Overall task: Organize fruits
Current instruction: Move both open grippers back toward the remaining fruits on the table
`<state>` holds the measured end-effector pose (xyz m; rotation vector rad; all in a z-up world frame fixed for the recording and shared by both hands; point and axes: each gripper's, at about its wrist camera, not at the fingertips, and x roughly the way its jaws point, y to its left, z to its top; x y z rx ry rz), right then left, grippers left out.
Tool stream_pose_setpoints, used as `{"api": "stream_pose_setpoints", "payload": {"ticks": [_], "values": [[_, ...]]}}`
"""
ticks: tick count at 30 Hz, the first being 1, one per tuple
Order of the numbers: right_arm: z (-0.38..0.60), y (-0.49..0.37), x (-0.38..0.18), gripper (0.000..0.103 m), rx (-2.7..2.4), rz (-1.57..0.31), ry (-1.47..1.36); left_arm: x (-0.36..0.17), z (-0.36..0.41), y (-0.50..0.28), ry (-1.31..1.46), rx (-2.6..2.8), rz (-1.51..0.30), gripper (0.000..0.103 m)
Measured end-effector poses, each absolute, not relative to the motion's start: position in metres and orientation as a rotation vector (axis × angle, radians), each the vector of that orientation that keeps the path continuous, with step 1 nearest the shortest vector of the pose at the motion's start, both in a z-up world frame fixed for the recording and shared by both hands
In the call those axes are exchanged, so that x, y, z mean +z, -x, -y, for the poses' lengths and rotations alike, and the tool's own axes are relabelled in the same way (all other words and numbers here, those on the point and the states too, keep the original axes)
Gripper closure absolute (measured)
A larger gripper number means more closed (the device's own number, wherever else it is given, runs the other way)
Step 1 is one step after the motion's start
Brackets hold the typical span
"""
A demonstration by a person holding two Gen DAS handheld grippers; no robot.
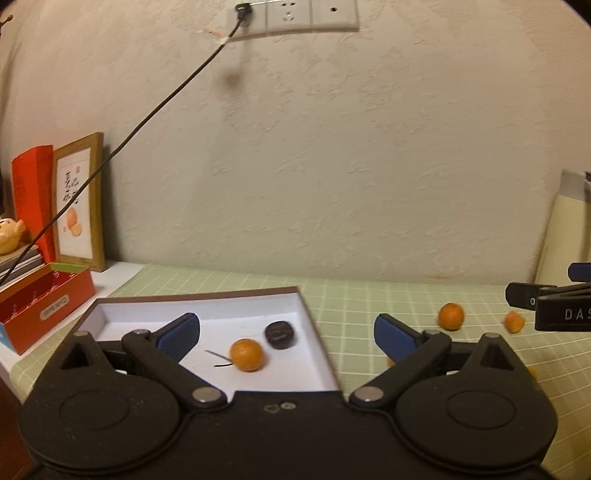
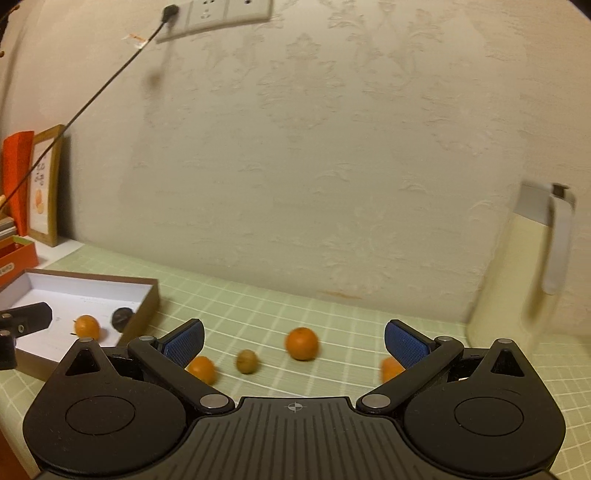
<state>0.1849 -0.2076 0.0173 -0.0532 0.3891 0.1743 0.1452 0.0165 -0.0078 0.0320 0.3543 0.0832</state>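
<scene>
Left gripper [image 1: 286, 334]: fingers spread wide, nothing between them, held over the near edge of the box.
Right gripper [image 2: 293, 343]: fingers spread wide and empty, low over the mat, pointing at the loose fruit.
Box [image 1: 110, 308]: shallow, brown outside, white inside, lying on the left part of the mat.
Fruit in the box: one orange [image 1: 246, 354] with a thin stem lies on the white floor; a dark round fruit [image 1: 280, 334] sits just beside it, toward the wall.
Fruit on the mat: a larger orange [image 2: 302, 343] lies ahead of the right gripper; a small brownish fruit [image 2: 246, 362] sits nearer, to its left; another small orange [image 2: 201, 369] is partly hidden behind the left finger, and one more [image 2: 389, 368] behind the right finger.
Mat [image 2: 332, 317]: pale green with a white grid, running to the wall.
Jug [image 2: 517, 277]: cream with a grey handle, blurred, at the right edge.
Left side: a red box [image 1: 48, 302] and a framed picture [image 1: 77, 203] stand against the wall.
Cable [image 1: 147, 114]: black, running down from the wall socket [image 1: 291, 14].
</scene>
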Motion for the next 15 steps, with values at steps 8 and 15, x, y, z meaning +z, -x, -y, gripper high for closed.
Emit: {"api": "stream_pose_setpoints", "payload": {"ticks": [8,15], "values": [[0.228,-0.173,0.024,0.000,0.153,-0.365,0.061,-0.002,0.006,-0.140,-0.059,0.044,-0.338,0.008],[0.241,-0.169,0.021,0.000,0.153,-0.377,0.064,-0.009,0.019,-0.139,-0.084,0.013,-0.351,0.008]]}}
